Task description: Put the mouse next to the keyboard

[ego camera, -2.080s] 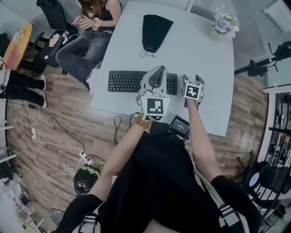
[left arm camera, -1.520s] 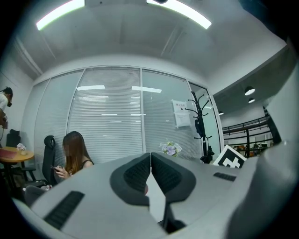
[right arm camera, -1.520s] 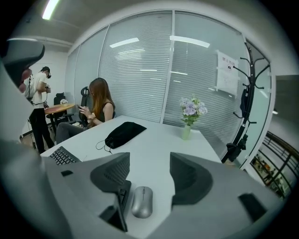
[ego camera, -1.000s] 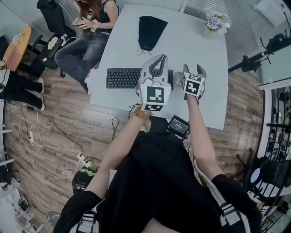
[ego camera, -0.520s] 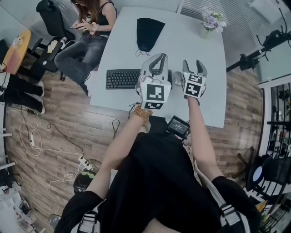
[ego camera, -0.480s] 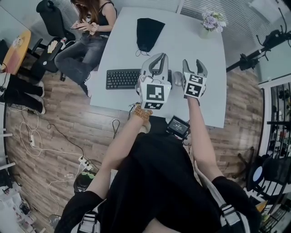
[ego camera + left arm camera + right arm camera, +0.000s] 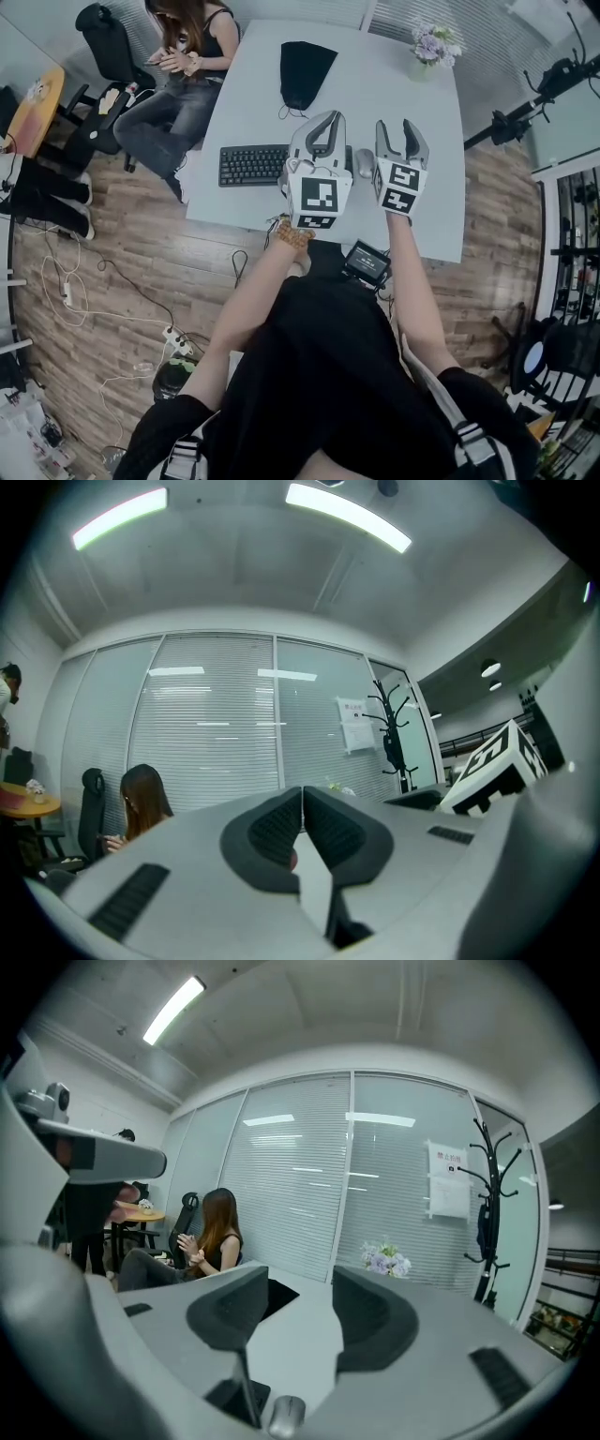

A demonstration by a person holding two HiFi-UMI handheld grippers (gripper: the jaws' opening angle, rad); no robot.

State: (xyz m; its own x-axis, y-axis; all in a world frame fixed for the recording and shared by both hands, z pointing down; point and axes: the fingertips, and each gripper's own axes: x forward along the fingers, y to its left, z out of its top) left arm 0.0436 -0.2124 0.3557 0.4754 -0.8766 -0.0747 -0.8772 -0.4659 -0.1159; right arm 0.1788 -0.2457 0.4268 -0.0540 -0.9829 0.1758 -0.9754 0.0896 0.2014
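A grey mouse (image 7: 365,162) lies on the white table (image 7: 375,84), just off the right end of the black keyboard (image 7: 251,165). My right gripper (image 7: 398,128) hovers to the right of the mouse and above it. Its jaws are apart and closing, with nothing between them. In the right gripper view the mouse (image 7: 286,1417) lies low, below the gap between the jaws (image 7: 305,1312), next to a corner of the keyboard (image 7: 230,1396). My left gripper (image 7: 328,118) hangs over the keyboard's right end, shut and empty; its pads (image 7: 302,803) meet.
A black bag (image 7: 307,67) lies at the table's far side and a flower pot (image 7: 431,44) stands at the far right corner. A person (image 7: 183,52) sits at the far left. A small black device (image 7: 368,260) hangs at the near edge.
The mouse, hidden behind the grippers at first, now shows between them beside the keyboard. Both grippers have drifted slightly farther over the table.
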